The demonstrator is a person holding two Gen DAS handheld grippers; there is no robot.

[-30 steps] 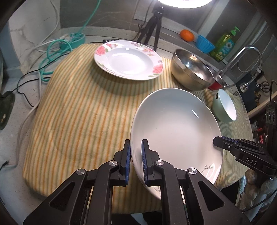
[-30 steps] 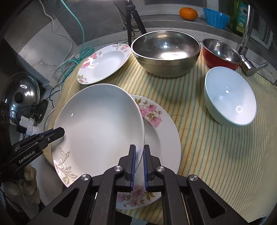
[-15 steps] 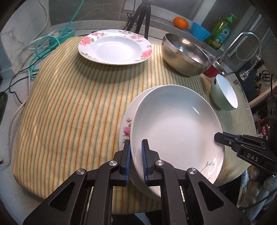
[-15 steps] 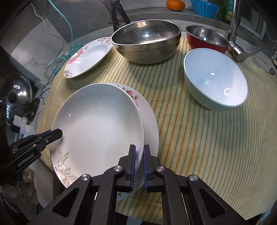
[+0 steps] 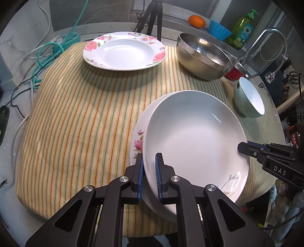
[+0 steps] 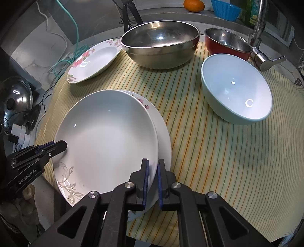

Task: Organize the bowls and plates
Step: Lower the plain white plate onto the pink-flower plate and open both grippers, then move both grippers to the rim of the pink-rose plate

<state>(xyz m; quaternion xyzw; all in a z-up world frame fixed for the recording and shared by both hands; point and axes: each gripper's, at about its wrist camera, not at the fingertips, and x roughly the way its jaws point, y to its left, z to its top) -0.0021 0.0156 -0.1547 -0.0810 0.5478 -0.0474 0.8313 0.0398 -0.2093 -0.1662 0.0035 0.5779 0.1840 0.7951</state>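
Striped cloth [image 5: 79, 121]: three plates, three bowls; left tool [image 5: 149, 174], right tool [image 6: 152, 180] clamp white plate [image 5: 193, 133].

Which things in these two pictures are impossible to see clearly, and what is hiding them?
- Floral plate under the white plate: both views show only an edge strip, so whether the white plate rests on it is unclear.
- Red bowl: left wrist view, mostly behind the steel bowl.
- Soap bottle: right wrist view, cut by the top edge and the faucet.
- Soap bottle label: left wrist view, too small to read.
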